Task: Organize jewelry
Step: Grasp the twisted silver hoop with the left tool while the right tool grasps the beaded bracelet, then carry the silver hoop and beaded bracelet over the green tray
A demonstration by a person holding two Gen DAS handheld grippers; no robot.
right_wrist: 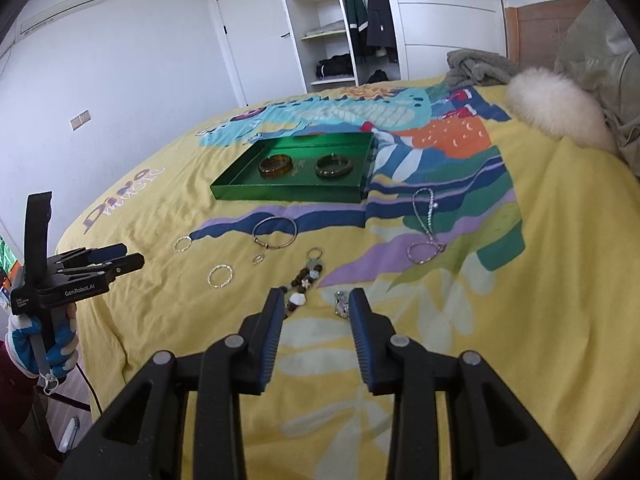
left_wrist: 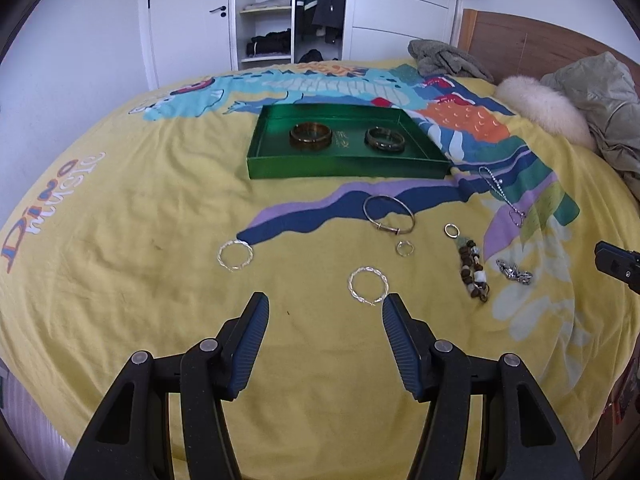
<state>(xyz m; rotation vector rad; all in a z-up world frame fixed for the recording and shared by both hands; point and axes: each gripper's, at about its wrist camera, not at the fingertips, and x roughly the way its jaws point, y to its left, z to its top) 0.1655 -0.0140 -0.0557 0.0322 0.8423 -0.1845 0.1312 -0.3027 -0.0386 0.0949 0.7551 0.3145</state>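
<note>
A yellow bed (left_wrist: 120, 220) holds a green tray (left_wrist: 348, 166) with two dark bangles (left_wrist: 311, 136) already inside. Still loose nearer the camera: a thin bangle (left_wrist: 389, 214), two twisted hoops (left_wrist: 368, 285), a beaded strand (left_wrist: 474, 270), chains and rings. The left tool (left_wrist: 324, 312) and right tool (right_wrist: 316, 308) hover apart-jawed, empty.

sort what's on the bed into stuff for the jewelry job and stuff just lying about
For the job: green tray, two bangles in it, silver bangle, twisted hoops, small ring, bead strand, chain.

Lying about: grey blanket, fur-trimmed coat.
</note>
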